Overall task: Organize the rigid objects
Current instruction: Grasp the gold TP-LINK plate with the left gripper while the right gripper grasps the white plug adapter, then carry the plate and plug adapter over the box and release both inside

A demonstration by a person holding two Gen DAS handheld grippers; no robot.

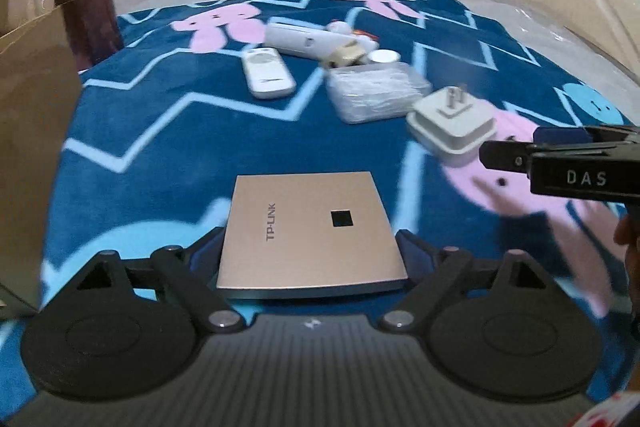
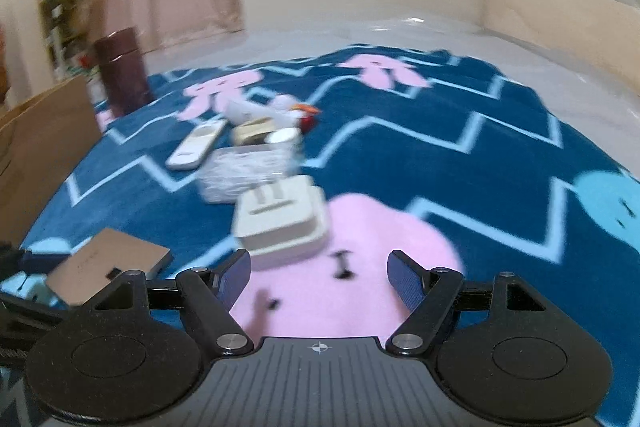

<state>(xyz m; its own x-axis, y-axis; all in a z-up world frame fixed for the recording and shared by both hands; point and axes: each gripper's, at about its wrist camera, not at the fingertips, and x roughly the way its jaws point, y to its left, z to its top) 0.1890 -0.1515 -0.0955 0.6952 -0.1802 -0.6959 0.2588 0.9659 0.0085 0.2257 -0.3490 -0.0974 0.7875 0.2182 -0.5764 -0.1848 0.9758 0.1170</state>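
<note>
At the near edge of the blue patterned blanket [image 1: 152, 147], the gold TP-LINK panel [image 1: 308, 231] sits pinched between the left gripper [image 1: 310, 247] fingers, lifted slightly. Right gripper [image 2: 318, 275] spread wide, holding nothing, just short of the white plug adapter [image 2: 280, 223] on the pink patch. Further toward the blanket middle: clear plastic box [image 1: 376, 91], white remote [image 1: 266, 73], small clutter, blurred. Maroon flask [image 1: 88, 11] and cardboard box [image 1: 32, 131] at the left edge.

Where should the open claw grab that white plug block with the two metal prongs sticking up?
Probably by the two flat sides of the white square plug adapter, coming from the near edge with the open right gripper. Its body lies flat on the blue patterned blanket; the upward prongs look too thin to pinch.
</note>
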